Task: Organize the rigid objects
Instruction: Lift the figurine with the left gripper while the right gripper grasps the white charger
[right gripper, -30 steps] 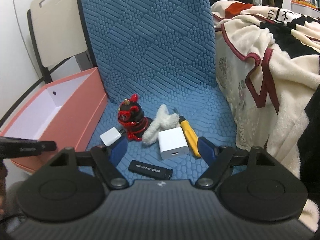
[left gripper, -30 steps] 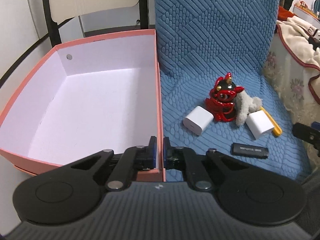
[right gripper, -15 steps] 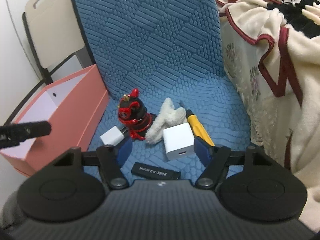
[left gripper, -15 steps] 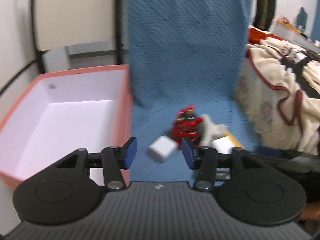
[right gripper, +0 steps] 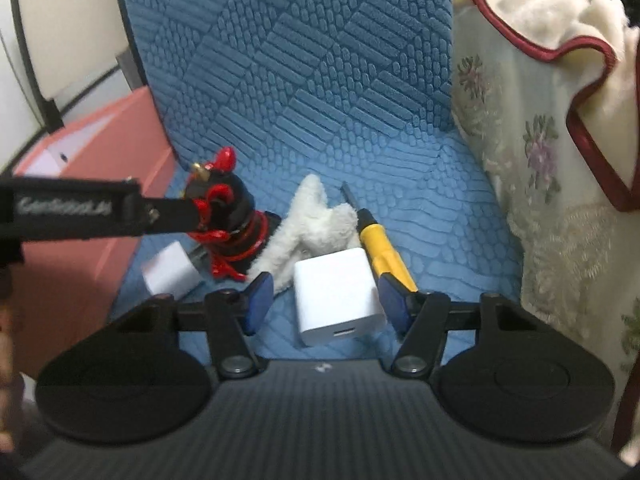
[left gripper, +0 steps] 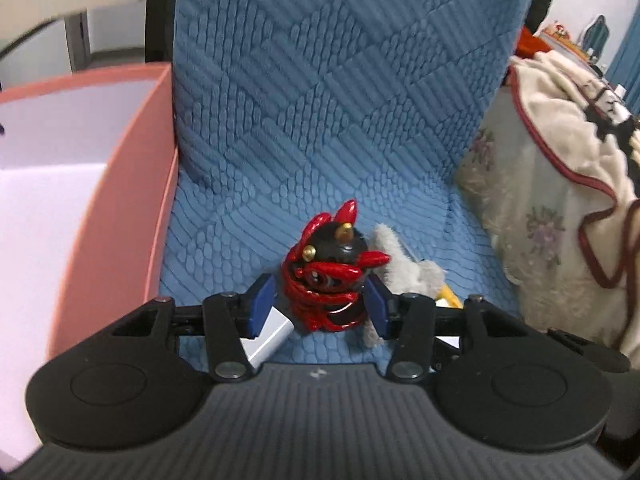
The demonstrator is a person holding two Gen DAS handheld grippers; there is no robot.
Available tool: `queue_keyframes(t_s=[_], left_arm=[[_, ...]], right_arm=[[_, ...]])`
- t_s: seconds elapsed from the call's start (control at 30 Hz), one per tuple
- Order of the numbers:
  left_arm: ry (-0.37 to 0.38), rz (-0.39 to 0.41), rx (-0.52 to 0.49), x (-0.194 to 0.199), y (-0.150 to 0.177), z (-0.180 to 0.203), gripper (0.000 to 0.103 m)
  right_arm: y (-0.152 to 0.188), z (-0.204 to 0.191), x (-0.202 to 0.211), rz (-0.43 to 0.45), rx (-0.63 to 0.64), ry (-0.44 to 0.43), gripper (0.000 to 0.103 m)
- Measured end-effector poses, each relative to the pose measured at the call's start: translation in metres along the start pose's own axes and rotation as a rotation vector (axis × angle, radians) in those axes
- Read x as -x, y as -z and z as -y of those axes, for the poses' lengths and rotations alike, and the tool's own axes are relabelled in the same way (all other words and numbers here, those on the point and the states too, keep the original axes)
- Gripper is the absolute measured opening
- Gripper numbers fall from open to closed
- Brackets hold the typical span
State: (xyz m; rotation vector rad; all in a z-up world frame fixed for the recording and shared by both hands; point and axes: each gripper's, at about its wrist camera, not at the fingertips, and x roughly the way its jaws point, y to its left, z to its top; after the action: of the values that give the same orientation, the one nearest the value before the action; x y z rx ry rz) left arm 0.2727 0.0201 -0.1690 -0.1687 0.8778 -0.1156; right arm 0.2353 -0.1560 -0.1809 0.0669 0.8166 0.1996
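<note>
A red and black figurine [left gripper: 330,276] stands on the blue quilted seat, between the fingers of my open left gripper [left gripper: 318,306]; it also shows in the right wrist view [right gripper: 230,224], partly behind the left gripper's finger [right gripper: 120,210]. A small white charger [left gripper: 266,336] lies under the left finger. My right gripper [right gripper: 326,300] is open around a larger white charger [right gripper: 336,300]. A yellow screwdriver [right gripper: 384,248] and a white fluffy toy [right gripper: 312,224] lie beside it. The pink box [left gripper: 124,184] with a white inside stands at left.
A cream blanket with red trim [right gripper: 560,60] hangs at the right over a floral cloth [right gripper: 532,168]. A folding chair back [right gripper: 60,40] stands behind the pink box [right gripper: 100,152]. The blue quilted backrest [left gripper: 340,80] rises behind the objects.
My left gripper has opened and moved right from the box edge to the figurine. My right gripper has moved forward so its fingers flank the larger white charger.
</note>
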Motion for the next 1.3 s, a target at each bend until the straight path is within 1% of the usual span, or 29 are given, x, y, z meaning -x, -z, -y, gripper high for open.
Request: queue_keyframes(t_s=[0.07, 0.1, 0.2, 0.3, 0.43, 0.5, 0.53, 0.57, 0.67, 0.77, 0.87, 1.0, 1.07, 1.17, 1.3], left_arm=[[0.025, -0.004, -0.002, -0.008, -0.003, -0.002, 0.057], [0.03, -0.003, -0.008, -0.012, -0.004, -0.001, 0.06], [0.022, -0.013, -0.032, -0.026, -0.006, 0.004, 0.062], [0.009, -0.02, -0.05, -0.035, -0.007, 0.006, 0.063], [0.032, -0.024, -0.018, -0.046, -0.01, 0.001, 0.064], [0.042, -0.031, -0.005, -0.052, -0.013, -0.002, 0.065], [0.045, -0.032, -0.002, -0.054, -0.014, -0.002, 0.065], [0.049, -0.033, 0.003, -0.057, -0.015, -0.002, 0.065], [0.049, -0.048, 0.022, -0.064, -0.016, -0.005, 0.065], [0.034, -0.042, 0.016, -0.066, -0.018, -0.003, 0.065], [0.016, -0.033, 0.021, -0.061, -0.019, -0.003, 0.065], [0.01, -0.014, 0.026, -0.047, -0.02, -0.005, 0.065], [-0.007, 0.0, 0.021, -0.037, -0.02, -0.006, 0.065], [-0.003, 0.005, 0.029, -0.02, -0.018, -0.008, 0.065], [-0.018, 0.031, 0.022, 0.008, -0.012, -0.009, 0.065]], right_arm=[[-0.001, 0.001, -0.006, -0.013, 0.011, 0.015, 0.062], [-0.002, 0.001, -0.01, -0.025, 0.009, 0.01, 0.062], [-0.003, 0.0, -0.015, -0.037, 0.025, -0.013, 0.06], [-0.003, -0.007, -0.019, -0.036, 0.071, -0.006, 0.061], [-0.003, -0.015, -0.026, -0.039, 0.134, 0.007, 0.062], [-0.003, -0.018, -0.033, -0.061, 0.161, 0.019, 0.062], [-0.002, -0.018, -0.037, -0.081, 0.16, 0.022, 0.062], [-0.002, -0.016, -0.037, -0.077, 0.138, 0.016, 0.062], [-0.005, -0.011, -0.036, -0.081, 0.088, 0.016, 0.054], [-0.006, -0.006, -0.034, -0.088, 0.047, 0.004, 0.054], [-0.005, -0.006, -0.03, -0.084, 0.026, 0.012, 0.054], [-0.004, -0.005, -0.018, -0.048, -0.007, 0.013, 0.054], [-0.003, -0.001, -0.012, -0.034, -0.044, 0.007, 0.054], [-0.003, 0.004, 0.002, -0.011, -0.081, 0.008, 0.054], [-0.004, 0.01, 0.021, 0.011, -0.117, -0.004, 0.054]])
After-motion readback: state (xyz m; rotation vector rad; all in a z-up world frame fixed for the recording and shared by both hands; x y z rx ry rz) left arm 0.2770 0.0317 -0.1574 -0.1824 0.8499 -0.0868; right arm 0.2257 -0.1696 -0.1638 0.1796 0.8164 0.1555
